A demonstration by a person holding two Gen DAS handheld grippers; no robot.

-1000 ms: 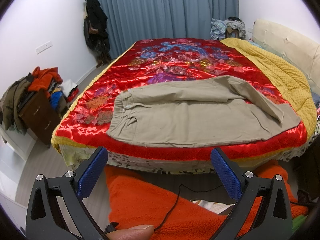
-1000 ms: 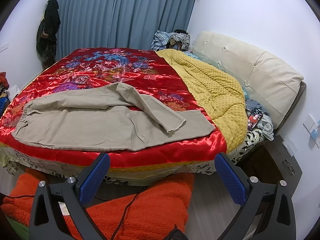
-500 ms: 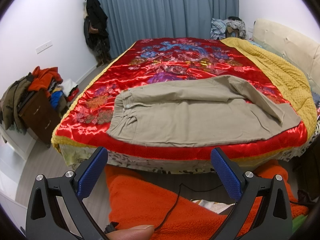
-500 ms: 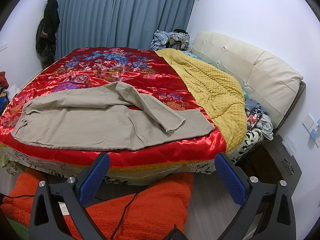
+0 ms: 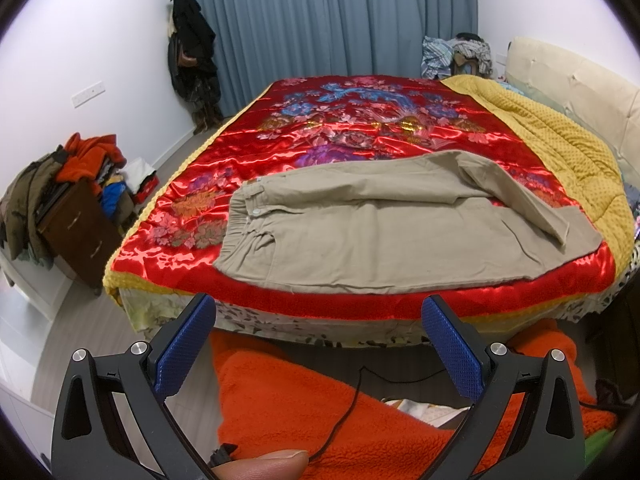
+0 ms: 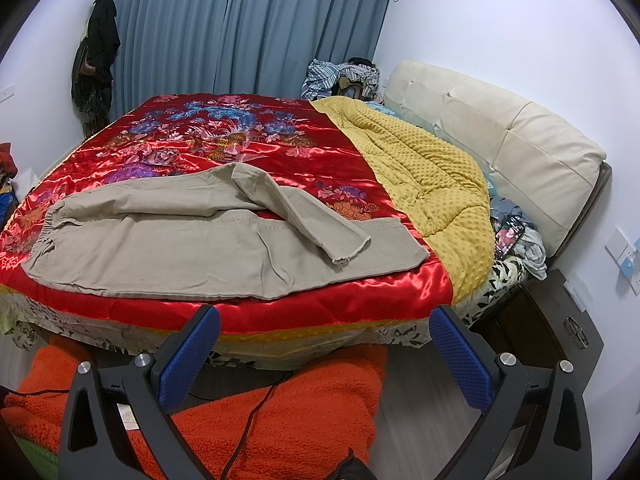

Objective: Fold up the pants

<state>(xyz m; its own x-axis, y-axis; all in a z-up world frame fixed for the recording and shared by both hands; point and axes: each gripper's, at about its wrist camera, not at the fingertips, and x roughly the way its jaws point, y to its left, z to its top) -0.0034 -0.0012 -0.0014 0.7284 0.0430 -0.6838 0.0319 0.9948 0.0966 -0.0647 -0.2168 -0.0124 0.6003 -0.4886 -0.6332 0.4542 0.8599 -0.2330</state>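
Meanwhile, both grippers, left (image 5: 318, 312) and right (image 6: 325, 322), gape empty short of the khaki pants (image 5: 372, 236) on the bed (image 5: 344, 304).

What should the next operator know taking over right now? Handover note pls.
Left hand-held gripper: open, empty, short of the bed edge.
Right hand-held gripper: open, empty, also short of the bed.
Khaki pants: spread on the red bedspread, waistband to the left, far leg's end flopped diagonally over the near leg.
Done: no fold visible.
Left: straighten the far leg, then fold.
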